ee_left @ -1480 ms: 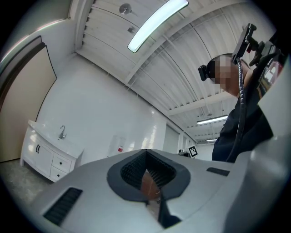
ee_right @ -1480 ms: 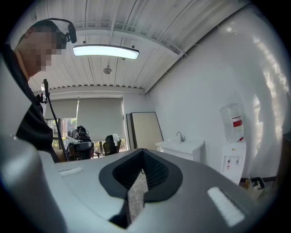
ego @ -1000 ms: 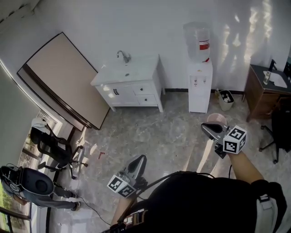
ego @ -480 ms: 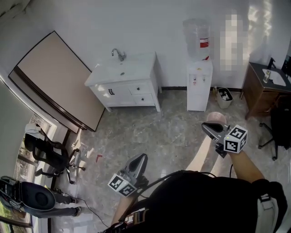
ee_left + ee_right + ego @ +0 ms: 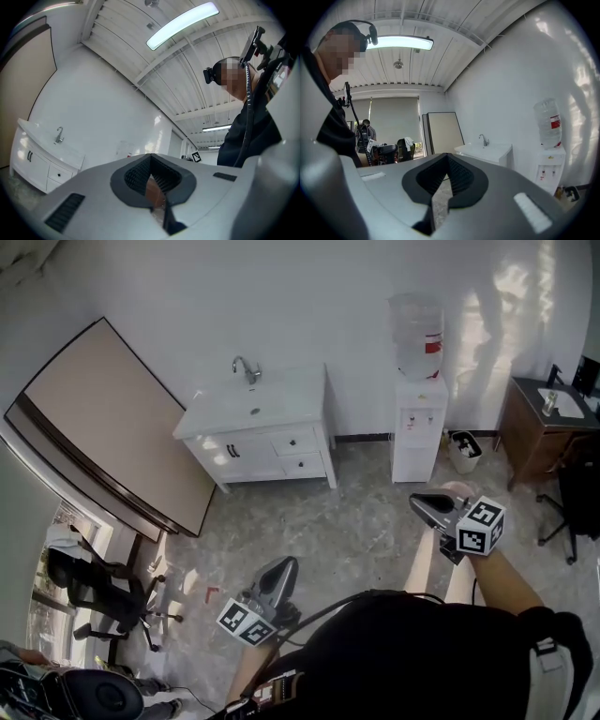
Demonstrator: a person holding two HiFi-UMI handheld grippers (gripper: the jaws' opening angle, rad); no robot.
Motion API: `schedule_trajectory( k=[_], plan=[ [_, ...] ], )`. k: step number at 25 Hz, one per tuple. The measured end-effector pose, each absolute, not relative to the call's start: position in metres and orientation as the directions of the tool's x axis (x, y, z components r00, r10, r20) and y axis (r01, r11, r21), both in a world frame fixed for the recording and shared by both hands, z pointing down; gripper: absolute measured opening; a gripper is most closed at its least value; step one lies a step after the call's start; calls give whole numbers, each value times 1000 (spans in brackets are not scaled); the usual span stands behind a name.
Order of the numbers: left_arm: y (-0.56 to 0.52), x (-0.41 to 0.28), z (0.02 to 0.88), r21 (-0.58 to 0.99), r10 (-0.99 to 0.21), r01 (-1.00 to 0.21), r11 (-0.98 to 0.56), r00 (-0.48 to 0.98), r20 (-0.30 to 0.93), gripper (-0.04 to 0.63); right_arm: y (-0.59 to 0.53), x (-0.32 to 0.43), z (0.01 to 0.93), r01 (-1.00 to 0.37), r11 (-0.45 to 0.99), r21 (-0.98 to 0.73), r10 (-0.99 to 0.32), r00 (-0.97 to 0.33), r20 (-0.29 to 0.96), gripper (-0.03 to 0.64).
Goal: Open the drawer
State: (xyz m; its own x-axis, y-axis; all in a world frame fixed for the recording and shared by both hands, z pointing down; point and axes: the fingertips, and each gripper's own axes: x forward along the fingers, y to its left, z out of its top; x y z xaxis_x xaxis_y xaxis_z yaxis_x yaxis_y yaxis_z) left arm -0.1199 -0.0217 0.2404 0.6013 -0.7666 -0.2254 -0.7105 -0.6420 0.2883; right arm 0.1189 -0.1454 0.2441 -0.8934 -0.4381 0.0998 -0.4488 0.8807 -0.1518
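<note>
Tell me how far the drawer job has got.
Done: nothing; both drawers on the white sink cabinet sit flush and closed. In hand: nothing; the left claw and right claw are shut and empty, well short of the cabinet across the floor. Left: get to the cabinet, grip one drawer, pull it out.

white drawers (image 5: 294, 441) shut, rt side of vanity (image 5: 281, 395)
</note>
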Motion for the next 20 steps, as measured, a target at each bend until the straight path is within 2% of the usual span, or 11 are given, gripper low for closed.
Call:
schedule_trajectory(
  k=[10,20],
  plan=[
    [-48,-207,258,315,-786,-720,-618,576,-225,0,-174,36,254,-440,886,-146,-424,-896,130,-5],
    [-112,-209,264,319,-844,-782,-536,499,-196,0,-260,25,264,-357,917,-176,-343,-933,108,-5]
  ],
)
